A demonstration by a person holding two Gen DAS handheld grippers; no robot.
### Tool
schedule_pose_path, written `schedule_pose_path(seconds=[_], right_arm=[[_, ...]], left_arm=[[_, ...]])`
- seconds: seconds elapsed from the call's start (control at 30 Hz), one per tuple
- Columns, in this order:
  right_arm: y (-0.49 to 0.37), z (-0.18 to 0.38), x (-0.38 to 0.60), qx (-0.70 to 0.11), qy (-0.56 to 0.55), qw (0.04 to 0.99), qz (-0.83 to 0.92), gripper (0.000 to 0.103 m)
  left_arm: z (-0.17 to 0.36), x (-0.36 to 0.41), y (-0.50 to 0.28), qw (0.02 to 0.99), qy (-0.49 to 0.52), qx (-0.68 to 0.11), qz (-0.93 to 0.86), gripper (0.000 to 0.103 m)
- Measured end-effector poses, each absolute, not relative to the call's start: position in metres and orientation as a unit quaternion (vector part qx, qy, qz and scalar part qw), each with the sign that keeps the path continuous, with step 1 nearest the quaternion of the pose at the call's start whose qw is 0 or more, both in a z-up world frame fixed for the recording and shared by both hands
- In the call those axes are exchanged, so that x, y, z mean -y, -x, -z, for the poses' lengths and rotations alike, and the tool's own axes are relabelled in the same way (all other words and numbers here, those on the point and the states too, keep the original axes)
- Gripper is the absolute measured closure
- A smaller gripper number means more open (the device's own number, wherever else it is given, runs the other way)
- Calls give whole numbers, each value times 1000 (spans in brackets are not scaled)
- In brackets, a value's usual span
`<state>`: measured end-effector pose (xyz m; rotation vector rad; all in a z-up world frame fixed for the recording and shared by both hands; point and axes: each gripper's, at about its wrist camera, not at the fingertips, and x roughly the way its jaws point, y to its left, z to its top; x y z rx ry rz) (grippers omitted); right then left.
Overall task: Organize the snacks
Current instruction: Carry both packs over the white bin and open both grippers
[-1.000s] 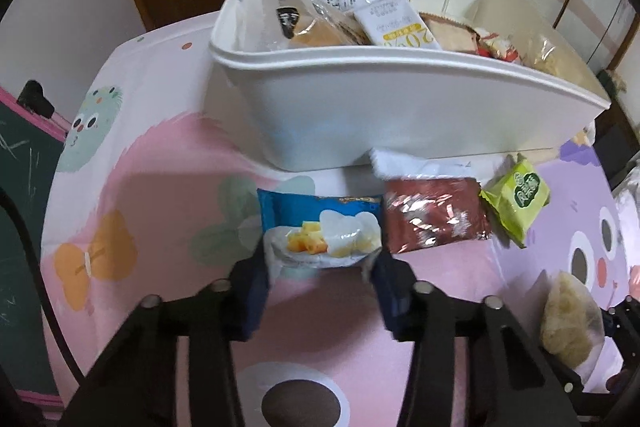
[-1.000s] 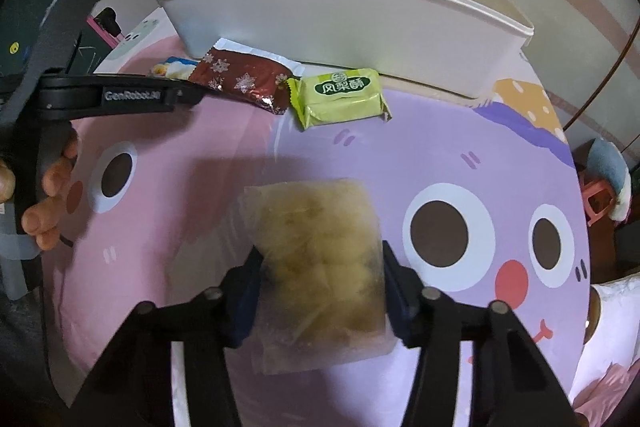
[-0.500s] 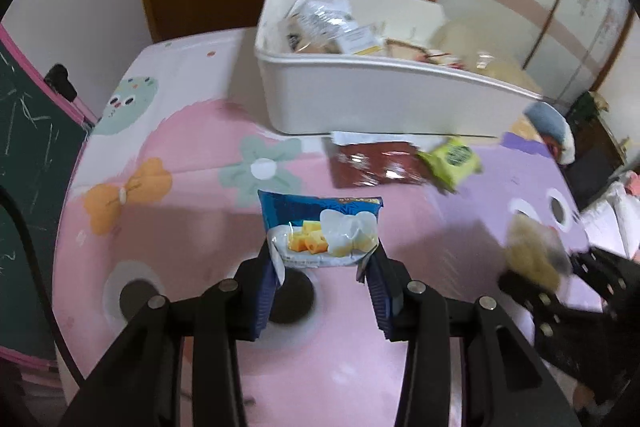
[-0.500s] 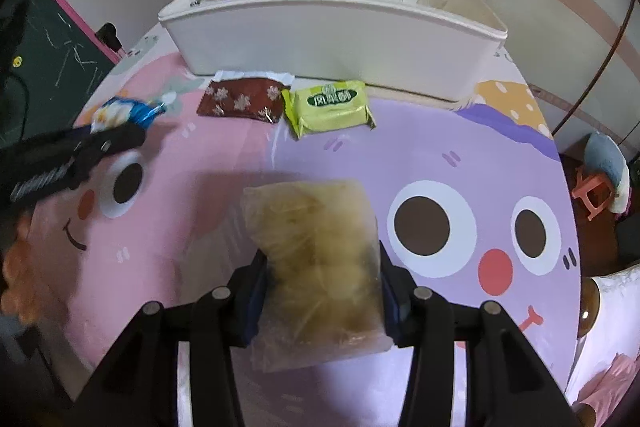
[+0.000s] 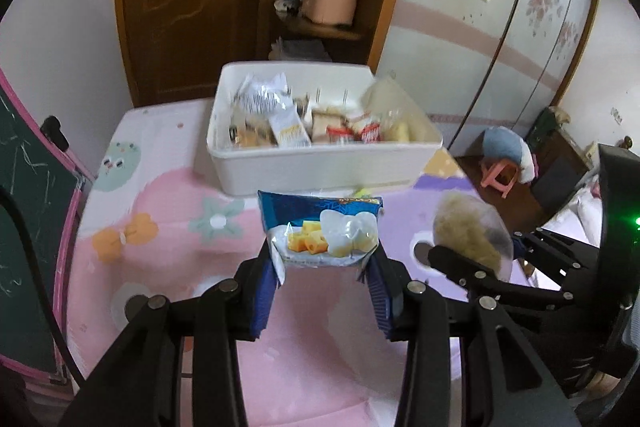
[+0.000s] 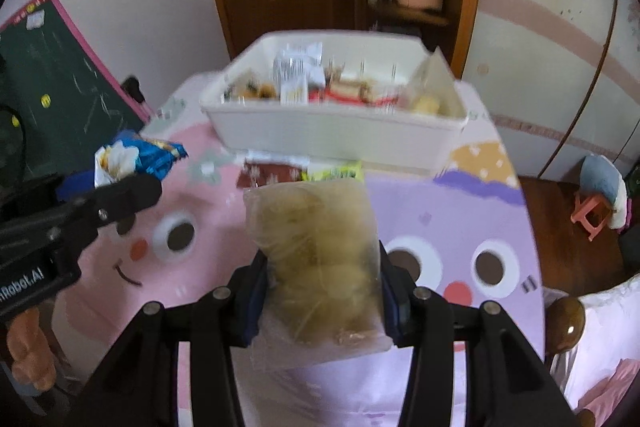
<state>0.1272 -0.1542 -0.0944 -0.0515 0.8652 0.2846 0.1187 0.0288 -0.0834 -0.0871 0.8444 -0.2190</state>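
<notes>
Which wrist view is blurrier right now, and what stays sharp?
Right wrist view: white bin and its snacks smear with motion blur, clear bag fairly sharp. Left wrist view: crisper, blue packet readable, bin contents slightly soft. Both show fisheye bending.

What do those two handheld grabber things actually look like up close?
Both are matte black linkage frames with silver rivet-like pivots. The left gripper and right gripper each end in two fingers with blue pads. Seen from the right wrist, the left one carries white lettering ending "Robot.AI", and a bare hand grips it. A green light glows on the right unit.
</notes>
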Motion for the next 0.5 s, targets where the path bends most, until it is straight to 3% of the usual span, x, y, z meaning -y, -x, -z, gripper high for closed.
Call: schedule_pose_path(seconds=[0.5], right_arm=[[-194,-62,175,-275,9,957,-94,56]], left_arm=[[-59,-17,-183,942,20,-317,106,63]])
